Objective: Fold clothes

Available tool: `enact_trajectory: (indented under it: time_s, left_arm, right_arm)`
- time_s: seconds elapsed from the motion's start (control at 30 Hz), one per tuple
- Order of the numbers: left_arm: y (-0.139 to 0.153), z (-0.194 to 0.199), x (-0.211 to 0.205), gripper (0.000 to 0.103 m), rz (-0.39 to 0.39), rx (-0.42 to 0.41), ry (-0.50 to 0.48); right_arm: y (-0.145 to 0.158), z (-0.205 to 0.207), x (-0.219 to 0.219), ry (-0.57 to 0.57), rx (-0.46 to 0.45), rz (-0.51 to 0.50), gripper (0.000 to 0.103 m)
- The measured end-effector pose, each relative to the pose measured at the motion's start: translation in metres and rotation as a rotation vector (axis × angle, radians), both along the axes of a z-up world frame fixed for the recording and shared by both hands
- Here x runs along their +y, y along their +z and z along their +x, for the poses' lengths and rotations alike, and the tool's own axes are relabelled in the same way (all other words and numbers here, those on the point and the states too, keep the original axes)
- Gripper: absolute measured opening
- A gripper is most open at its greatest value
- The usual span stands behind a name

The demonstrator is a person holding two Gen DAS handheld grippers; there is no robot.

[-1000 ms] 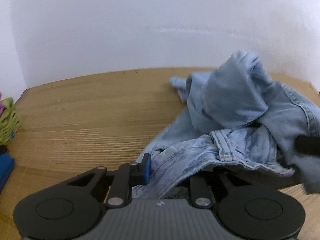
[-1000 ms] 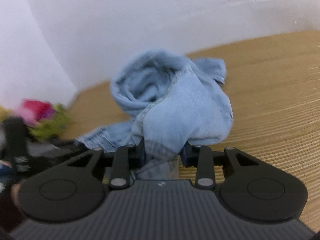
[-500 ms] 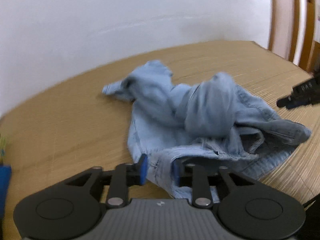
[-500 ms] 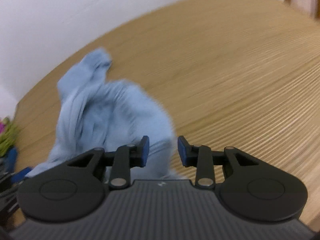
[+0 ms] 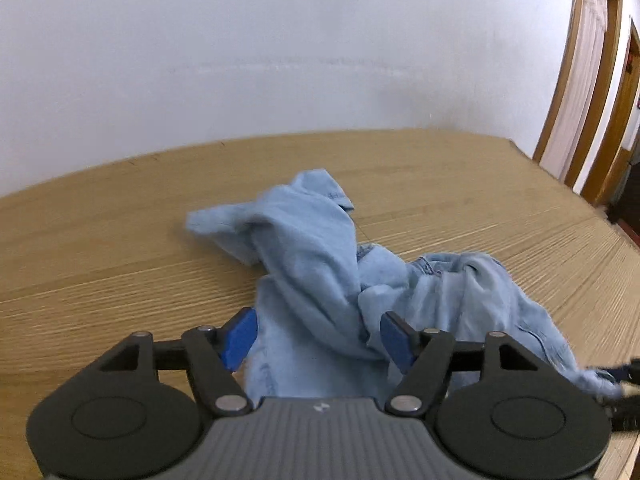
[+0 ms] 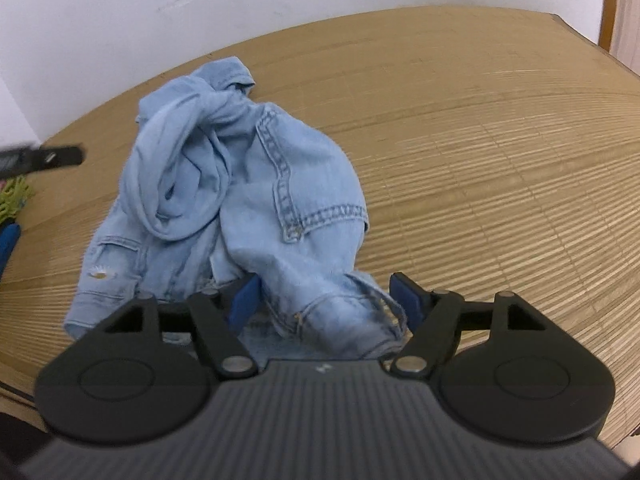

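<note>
So the light blue denim garment [image 6: 240, 200] is sitting in a crumpled heap on the wooden worktop [image 6: 480, 140], nowhere near folded yet, looks like jeans or maybe a denim jacket, hard to say with it bunched up like this. One twisted section is rolled over the top of the pile and a stitched seam with a hem runs down the near side. The left gripper [image 5: 316, 340] has its jaws opening right now, blue pads standing wide with fabric lying between them but neither pad pressing on it, so nothing's actually gripped. Same deal with the right gripper [image 6: 324, 300]: jaws opening, a frayed hem end sits in the gap, pads clear of it. My read is both ends got let go so the cloth can settle on the worktop, and the next move would be finding proper corners or the waistband to spread it flat before any folding. There's some green stuff [image 6: 14, 196] at the far left edge, well apart from the denim.
</note>
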State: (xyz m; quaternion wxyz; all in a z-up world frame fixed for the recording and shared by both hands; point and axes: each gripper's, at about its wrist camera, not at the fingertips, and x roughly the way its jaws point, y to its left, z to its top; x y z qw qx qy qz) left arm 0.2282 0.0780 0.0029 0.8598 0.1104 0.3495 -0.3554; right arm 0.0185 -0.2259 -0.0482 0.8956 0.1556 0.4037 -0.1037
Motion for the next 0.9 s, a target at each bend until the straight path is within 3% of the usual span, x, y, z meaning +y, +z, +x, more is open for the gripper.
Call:
enact_trajectory:
  time_s: [0.17, 0.33, 0.37, 0.43, 0.47, 0.5, 0.6, 0.63, 0.73, 0.9]
  left_arm:
    - [-0.032, 0.038, -0.054, 0.071, 0.096, 0.004, 0.009]
    - [-0.053, 0.069, -0.078, 0.071, 0.075, 0.124, 0.045]
    - [-0.055, 0.071, -0.079, 0.068, 0.069, 0.125, 0.053]
    - [-0.057, 0.072, -0.082, 0.043, 0.069, 0.123, 0.068]
    - [-0.057, 0.07, -0.082, 0.035, 0.076, 0.115, 0.079]
    - [-0.056, 0.068, -0.081, 0.023, 0.089, 0.098, 0.092]
    - [-0.048, 0.061, -0.067, 0.018, 0.087, 0.072, 0.119]
    - [-0.045, 0.06, -0.058, 0.016, 0.076, 0.07, 0.142]
    - [-0.03, 0.05, -0.023, 0.014, 0.045, 0.065, 0.204]
    - [-0.002, 0.016, 0.032, 0.013, 0.036, 0.051, 0.264]
  right_arm:
    - [-0.008, 0.006, 0.005, 0.004, 0.001, -0.036, 0.073]
    - [-0.02, 0.008, 0.005, -0.025, 0.033, -0.029, 0.075]
    - [-0.023, 0.01, 0.006, -0.03, 0.025, -0.033, 0.076]
    - [-0.025, 0.014, 0.008, -0.035, 0.011, -0.06, 0.076]
    - [-0.026, 0.017, 0.008, -0.034, 0.007, -0.067, 0.076]
    - [-0.026, 0.018, 0.007, -0.032, -0.005, -0.064, 0.073]
    - [-0.022, 0.018, 0.004, -0.029, -0.047, -0.042, 0.034]
    - [-0.019, 0.017, 0.003, -0.031, -0.066, -0.03, 0.028]
    - [0.0, 0.008, -0.002, -0.047, -0.158, -0.043, 0.02]
    - [0.044, -0.002, -0.02, -0.083, -0.304, -0.096, 0.016]
